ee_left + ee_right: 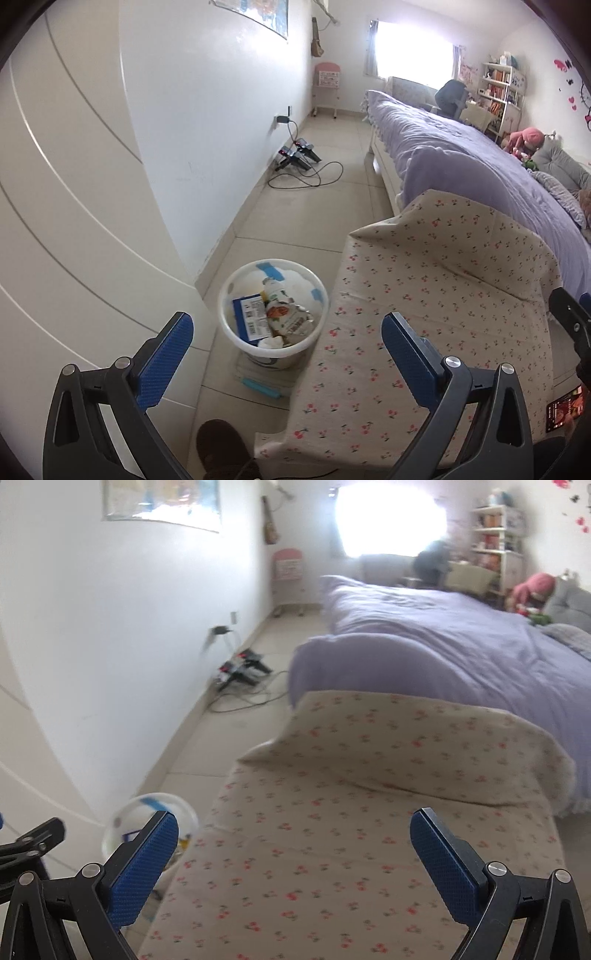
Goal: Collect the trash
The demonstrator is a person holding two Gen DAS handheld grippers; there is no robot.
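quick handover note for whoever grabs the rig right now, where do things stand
Left gripper: open, empty, above the bin.
Right gripper: open, empty, over the cherry-print cloth.
White bin stands on the floor beside the cloth-covered surface. It already holds a blue carton, a plastic bottle, a crumpled pouch and tissue.
No loose trash shows on the cloth in either view.
Left: check outside these views for more.

Left tool point(287, 328) spread wide, empty — right tool point(294, 827) likewise, both angled downward
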